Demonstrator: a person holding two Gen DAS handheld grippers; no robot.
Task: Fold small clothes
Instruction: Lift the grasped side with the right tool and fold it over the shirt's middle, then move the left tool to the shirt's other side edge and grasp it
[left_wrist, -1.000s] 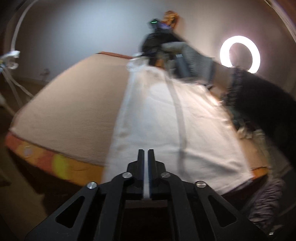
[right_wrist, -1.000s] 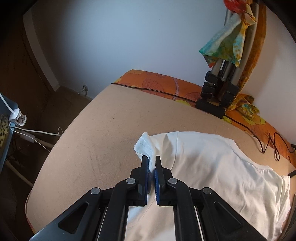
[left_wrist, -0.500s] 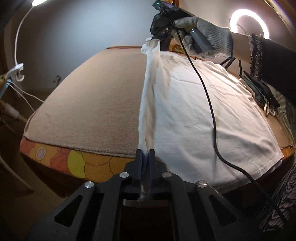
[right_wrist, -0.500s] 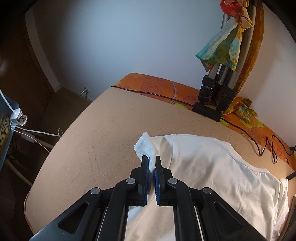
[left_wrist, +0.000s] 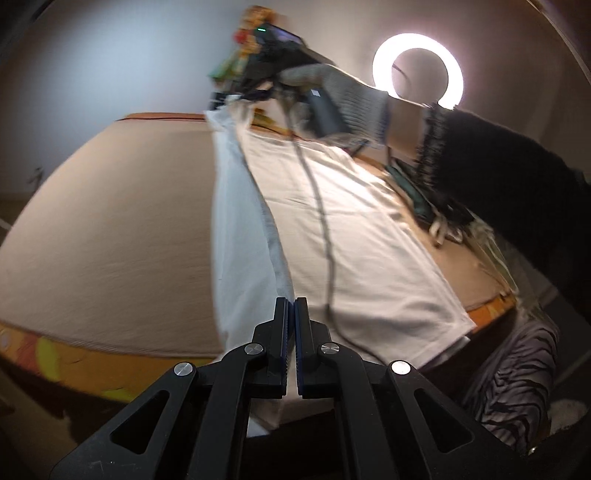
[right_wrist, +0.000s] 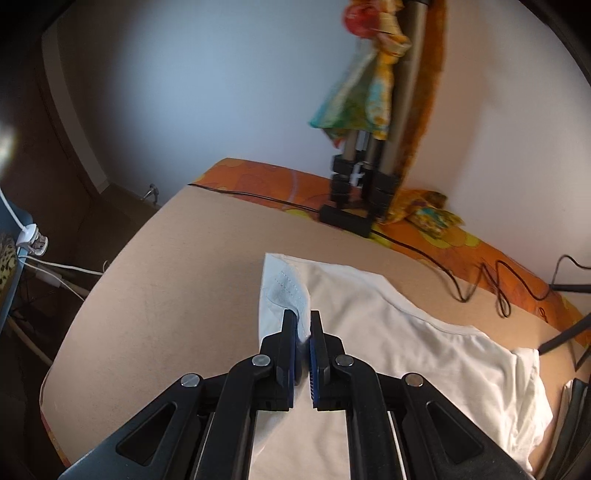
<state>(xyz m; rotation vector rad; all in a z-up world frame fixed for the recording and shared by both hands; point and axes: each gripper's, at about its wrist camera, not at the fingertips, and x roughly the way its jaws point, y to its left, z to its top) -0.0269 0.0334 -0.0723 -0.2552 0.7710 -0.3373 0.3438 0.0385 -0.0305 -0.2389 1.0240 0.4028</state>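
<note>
Currently both tools, left tool (left_wrist: 290, 314) and right tool (right_wrist: 303, 326), are pinching the white shirt's (left_wrist: 354, 229) raised edge; thin hem risks slipping out, collapsing the fold onto the bed (left_wrist: 110, 229).

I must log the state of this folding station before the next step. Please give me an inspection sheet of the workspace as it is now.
Surface: beige cover over an orange patterned cloth.
Job's things: white T-shirt lies spread out; its one long edge is lifted between the two grippers.
Clutter: folded tripod with a colourful scarf stands at the far edge.
Grippers: left gripper shut on the shirt's edge near the hem; right gripper shut on the sleeve end.
Cables: black cable trails over the far edge; white cables and plug hang beside the surface.
Surroundings: plain wall; lit ring light.
</note>
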